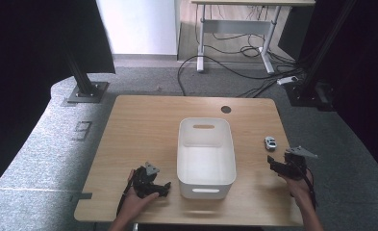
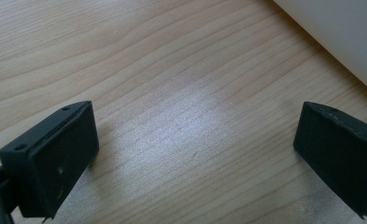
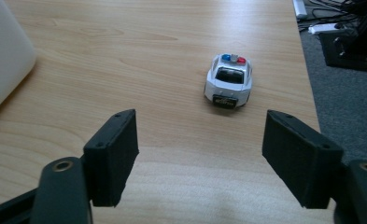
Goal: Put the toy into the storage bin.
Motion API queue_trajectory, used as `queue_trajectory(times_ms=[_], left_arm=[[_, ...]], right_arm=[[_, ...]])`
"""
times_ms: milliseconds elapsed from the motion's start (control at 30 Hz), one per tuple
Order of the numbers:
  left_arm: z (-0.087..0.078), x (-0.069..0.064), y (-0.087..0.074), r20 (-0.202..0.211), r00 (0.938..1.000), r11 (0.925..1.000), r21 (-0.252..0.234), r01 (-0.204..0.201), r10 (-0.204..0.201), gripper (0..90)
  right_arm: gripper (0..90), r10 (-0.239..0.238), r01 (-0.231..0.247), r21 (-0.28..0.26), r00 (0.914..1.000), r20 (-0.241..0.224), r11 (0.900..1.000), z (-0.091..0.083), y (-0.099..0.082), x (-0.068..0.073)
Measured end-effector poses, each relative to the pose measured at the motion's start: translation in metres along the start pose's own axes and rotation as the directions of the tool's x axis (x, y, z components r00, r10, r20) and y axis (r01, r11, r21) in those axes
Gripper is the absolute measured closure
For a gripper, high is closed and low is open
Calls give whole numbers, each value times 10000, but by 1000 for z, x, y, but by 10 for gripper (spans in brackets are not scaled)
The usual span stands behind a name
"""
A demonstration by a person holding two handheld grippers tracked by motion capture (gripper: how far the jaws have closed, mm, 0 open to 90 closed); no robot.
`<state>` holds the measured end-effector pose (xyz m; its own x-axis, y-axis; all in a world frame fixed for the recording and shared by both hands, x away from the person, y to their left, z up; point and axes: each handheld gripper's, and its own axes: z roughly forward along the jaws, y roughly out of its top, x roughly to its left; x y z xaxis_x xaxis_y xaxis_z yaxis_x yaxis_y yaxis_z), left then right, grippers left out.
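White with a blue and red light bar, the small toy police car sits on the light wooden table near its right edge, ahead of the right gripper, whose jaws stand wide apart with nothing between them. Beside the white plastic bin at the table's middle, the left gripper rests near the front edge, jaws also spread and empty.

Toy car right of bin — right tongs just before it; apart.
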<state>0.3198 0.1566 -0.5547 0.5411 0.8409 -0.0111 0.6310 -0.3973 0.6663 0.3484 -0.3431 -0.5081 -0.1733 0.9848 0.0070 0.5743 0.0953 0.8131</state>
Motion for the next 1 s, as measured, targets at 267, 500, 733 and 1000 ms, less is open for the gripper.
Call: queue_trajectory(times_ms=[267,500,733,1000], left_arm=[[0,0,0,25,10000,10000,-1,-28,28,0],[0,0,0,22,10000,10000,-2,-32,32,0],[0,0,0,23,10000,10000,-3,-29,29,0],[0,0,0,23,10000,10000,-3,-27,27,0]], right_arm=[[270,69,-71,253,9999,107,9997,10,9,-3],[267,-150,147,325,9998,91,9994,18,16,-5],[276,-104,110,431,9999,-137,9990,25,18,-14],[278,-329,330,352,9995,-21,9988,23,27,-20]])
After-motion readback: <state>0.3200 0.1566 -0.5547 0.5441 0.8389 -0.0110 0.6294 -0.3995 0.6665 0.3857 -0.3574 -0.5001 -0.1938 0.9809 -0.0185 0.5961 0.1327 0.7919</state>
